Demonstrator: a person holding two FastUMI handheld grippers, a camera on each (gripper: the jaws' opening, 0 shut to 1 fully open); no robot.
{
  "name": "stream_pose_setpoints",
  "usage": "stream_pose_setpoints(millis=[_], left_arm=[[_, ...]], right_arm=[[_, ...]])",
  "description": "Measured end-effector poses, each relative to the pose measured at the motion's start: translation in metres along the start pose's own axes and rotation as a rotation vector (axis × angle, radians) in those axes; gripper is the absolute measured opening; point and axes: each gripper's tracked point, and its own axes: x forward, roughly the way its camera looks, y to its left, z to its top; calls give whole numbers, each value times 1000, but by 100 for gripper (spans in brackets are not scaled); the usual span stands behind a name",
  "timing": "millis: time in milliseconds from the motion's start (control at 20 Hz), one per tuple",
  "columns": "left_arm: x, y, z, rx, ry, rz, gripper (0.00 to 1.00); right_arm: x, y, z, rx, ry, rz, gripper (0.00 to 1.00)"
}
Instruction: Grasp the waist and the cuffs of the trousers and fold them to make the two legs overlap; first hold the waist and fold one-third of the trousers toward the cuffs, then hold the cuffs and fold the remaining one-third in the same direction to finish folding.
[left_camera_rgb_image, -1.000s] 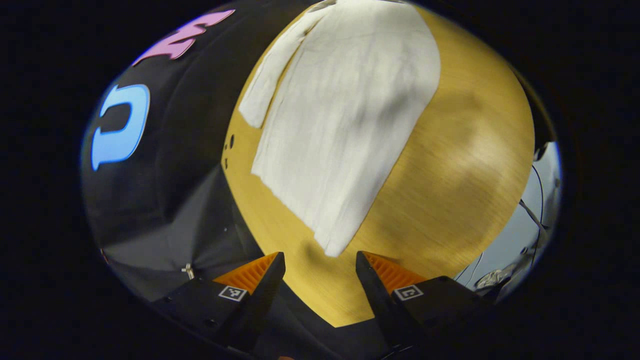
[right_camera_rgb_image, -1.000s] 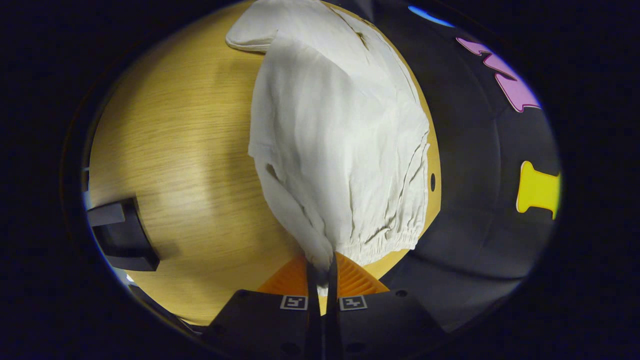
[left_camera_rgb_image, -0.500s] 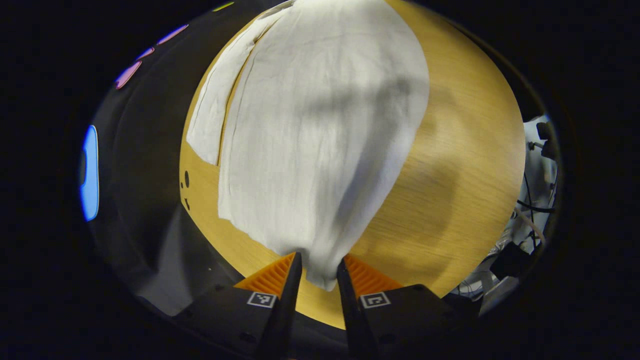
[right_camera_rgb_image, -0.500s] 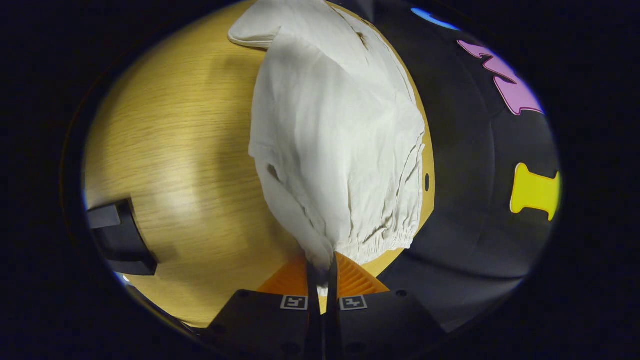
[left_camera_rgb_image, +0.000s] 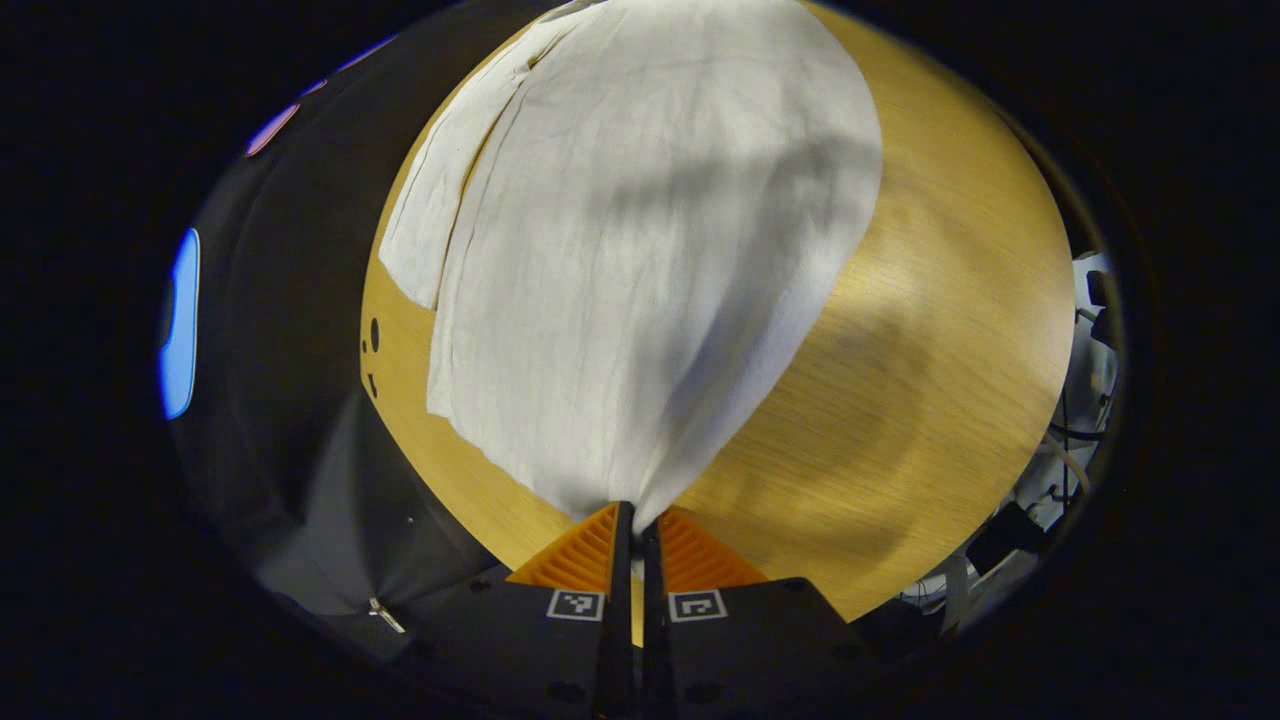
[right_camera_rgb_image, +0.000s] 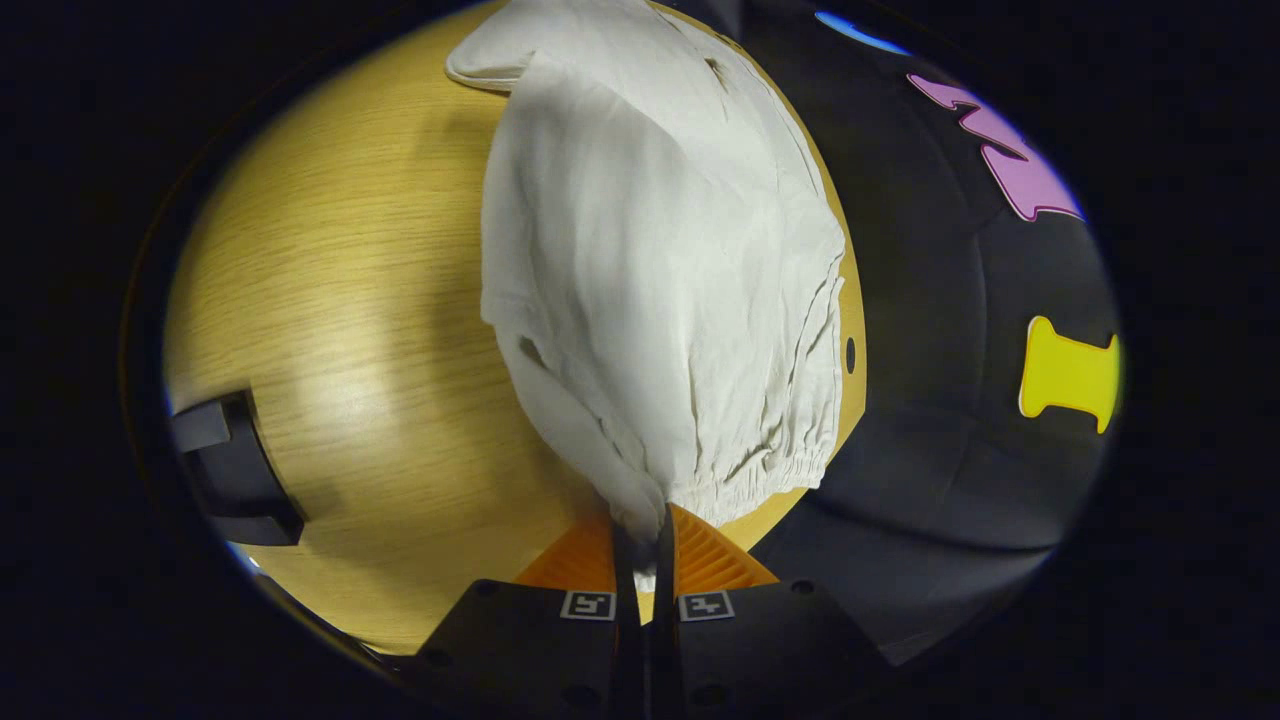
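Wood-grain desk (left_camera_rgb_image: 900, 400) carries the white trousers (left_camera_rgb_image: 640, 250), and we see bare desk beside them toward its rounded edge; in the left gripper view the left tongs (left_camera_rgb_image: 633, 520) are pinched together on a cuff corner; in the right gripper view the right tongs (right_camera_rgb_image: 645, 520) are clamped on the gathered waist (right_camera_rgb_image: 760, 470); the trousers run lengthwise away from each pair; a dark object (right_camera_rgb_image: 235, 470) sits well apart at the desk's edge.
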Motion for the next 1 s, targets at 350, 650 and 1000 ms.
stream_pose_setpoints(millis=[350, 650, 1000], left_arm=[[-21, 10, 9, -194, -52, 90, 5], [-46, 60, 22, -414, -119, 193, 6], [-70, 146, 49, -571, -215, 362, 5]], right_arm=[[-9, -34, -16, 151, 15, -63, 8], [-21, -79, -10, 268, -16, -138, 8], [-50, -156, -3, 702, -44, -257, 8]])
